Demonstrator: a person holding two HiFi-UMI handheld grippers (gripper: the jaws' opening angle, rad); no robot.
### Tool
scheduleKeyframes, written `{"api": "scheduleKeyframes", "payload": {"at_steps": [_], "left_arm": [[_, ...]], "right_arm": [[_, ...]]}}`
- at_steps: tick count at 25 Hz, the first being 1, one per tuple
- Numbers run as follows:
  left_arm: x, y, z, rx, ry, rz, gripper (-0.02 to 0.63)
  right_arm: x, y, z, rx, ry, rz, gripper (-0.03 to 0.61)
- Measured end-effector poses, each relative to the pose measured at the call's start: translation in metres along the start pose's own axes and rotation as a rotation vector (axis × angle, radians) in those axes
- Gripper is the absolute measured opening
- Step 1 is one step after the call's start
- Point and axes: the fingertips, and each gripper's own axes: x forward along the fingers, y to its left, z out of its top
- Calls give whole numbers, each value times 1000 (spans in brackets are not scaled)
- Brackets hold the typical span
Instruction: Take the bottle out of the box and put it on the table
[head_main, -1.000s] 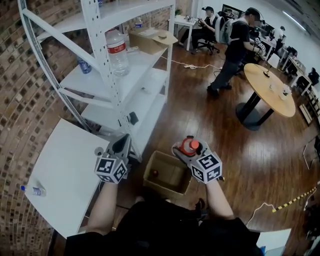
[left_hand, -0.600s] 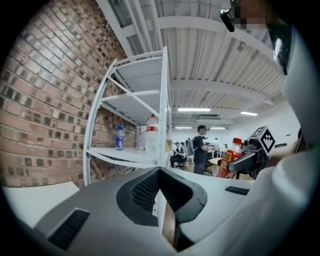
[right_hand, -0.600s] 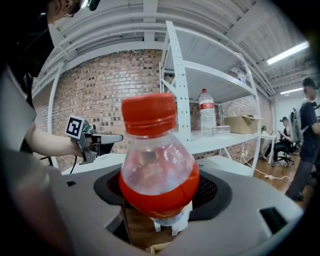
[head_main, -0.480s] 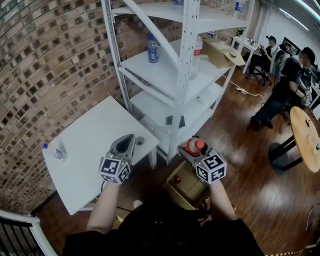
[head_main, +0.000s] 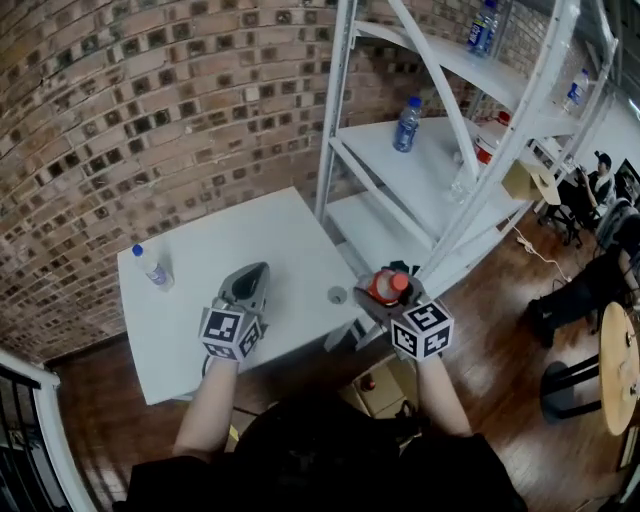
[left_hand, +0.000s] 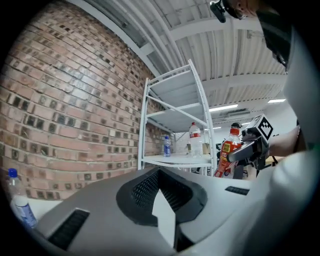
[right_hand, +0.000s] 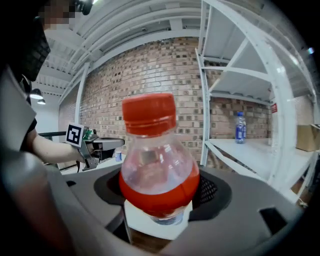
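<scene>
I hold two claws and see one task bottle. My right claw (head_main: 385, 297) (right_hand: 157, 220) grips that bottle (head_main: 387, 287) (right_hand: 156, 165) low on its body, jaws wide around it. It stands upright in the grip, a clear plastic bottle with an orange-red cap, rounded shoulders and red drink filling the lower part. It hangs in the air by the white tabletop's (head_main: 240, 240) four-o'clock corner, at three o'clock from my left claw (head_main: 252, 272) (left_hand: 162, 212), whose jaws are closed on nothing over the tabletop. One small blue-capped bottle (head_main: 152, 266) stands on the tabletop at ten o'clock from that claw, and one small round thing (head_main: 337, 295) lies near the four-o'clock corner. On the white rack (head_main: 380, 190) at one o'clock I count at least four more bottles, the nearest a blue one (head_main: 406, 124). One cardboard box (head_main: 388, 392) sits on the floor at six o'clock from the held bottle.
</scene>
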Motion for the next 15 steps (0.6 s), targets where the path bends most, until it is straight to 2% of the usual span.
{"api": "scheduleKeyframes", "payload": {"at_steps": [5,9,15], "left_arm": [[-41,77,1,4,-2,132,5],[-81,135,6,9,-9,268,5],[-123,181,2,2,2,428,5]], "right_arm": [[81,43,26,-30,-6,129,331],[144,84,44,-66,-4,220,331],[209,125,58,-120,9,350,331]]}}
